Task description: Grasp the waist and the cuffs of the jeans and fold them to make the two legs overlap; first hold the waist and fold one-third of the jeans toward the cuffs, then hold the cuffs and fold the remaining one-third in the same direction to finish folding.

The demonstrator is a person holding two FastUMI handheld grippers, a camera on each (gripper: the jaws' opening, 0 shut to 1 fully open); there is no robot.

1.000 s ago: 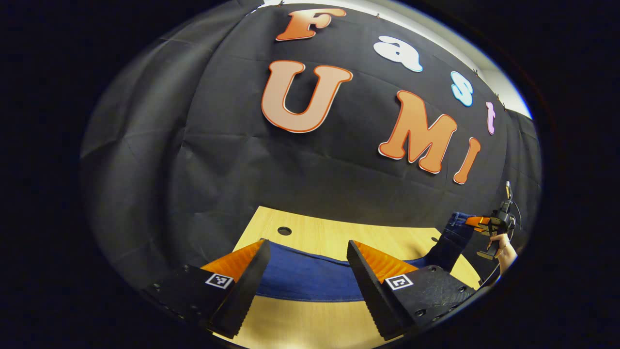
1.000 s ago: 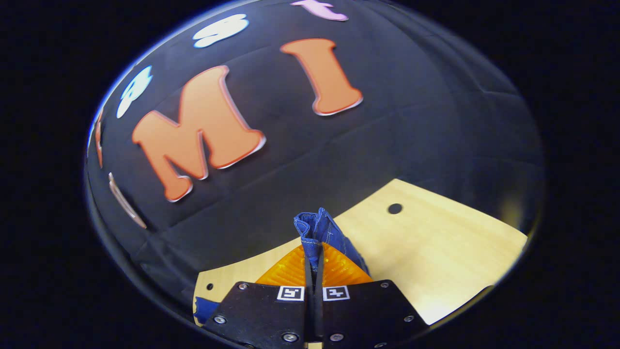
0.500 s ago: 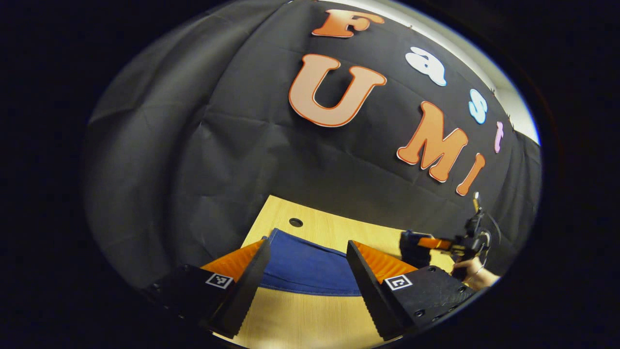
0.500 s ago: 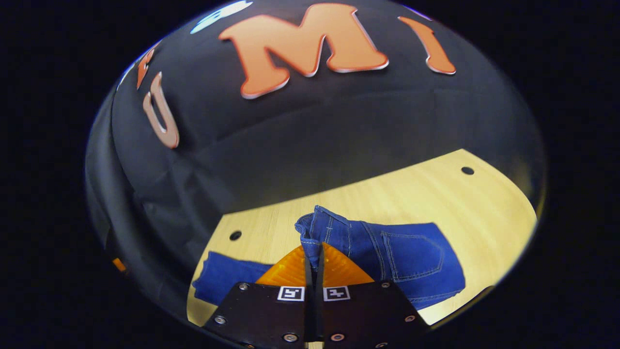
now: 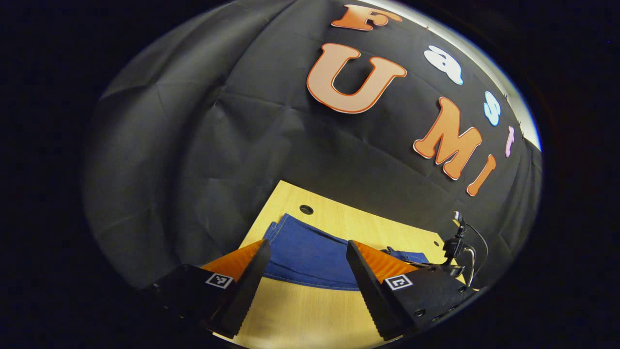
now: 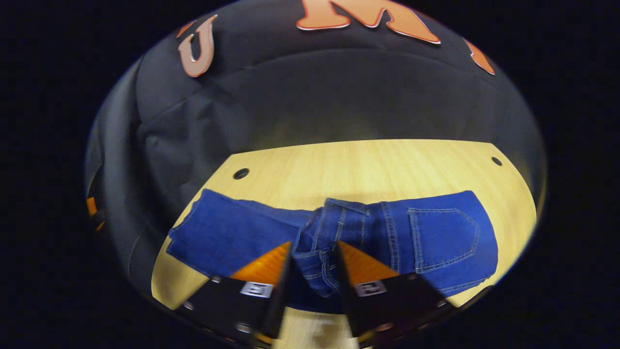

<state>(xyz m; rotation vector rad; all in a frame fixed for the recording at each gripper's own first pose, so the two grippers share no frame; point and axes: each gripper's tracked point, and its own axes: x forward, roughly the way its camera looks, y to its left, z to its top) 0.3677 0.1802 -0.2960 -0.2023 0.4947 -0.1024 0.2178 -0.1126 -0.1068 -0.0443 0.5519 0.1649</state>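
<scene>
- Fingers of the right gripper (image 6: pixel 312 271) now stand parted, one on each side of the bunched waistband; half a second ago they were clamped together on that denim and held it above the worktop.
- Fingers of the left gripper (image 5: pixel 305 286) are spread wide with nothing between them, the same as in both earlier frames.
- Jeans (image 6: pixel 339 237) now lie flat on the worktop. One second ago the waist end hung lifted in the right gripper.
- Waist section is folded over toward the legs, with a back pocket (image 6: pixel 443 240) facing up on the right of the right gripper view.
- Leg section extends to the left in the right gripper view and ends at the cuffs (image 6: pixel 186 232), near a round hole (image 6: pixel 240 173) in the worktop.
- Worktop (image 6: pixel 368 165) is pale wood-grain board; a second hole (image 6: pixel 496 161) sits near its far right corner. Black cloth wall (image 6: pixel 315 97) stands directly behind it.
- Right gripper view is motion-blurred around the fingers; whether either one touches the waistband cannot be told.
- In the left gripper view, the cuff end of the jeans (image 5: pixel 305 247) lies beyond and between the spread fingers, apart from both, beside a hole (image 5: pixel 306 209) in the worktop (image 5: pixel 310 310).
- Far right of that view shows the other gripper's dark body and cable (image 5: pixel 460 245), low over the worktop.
</scene>
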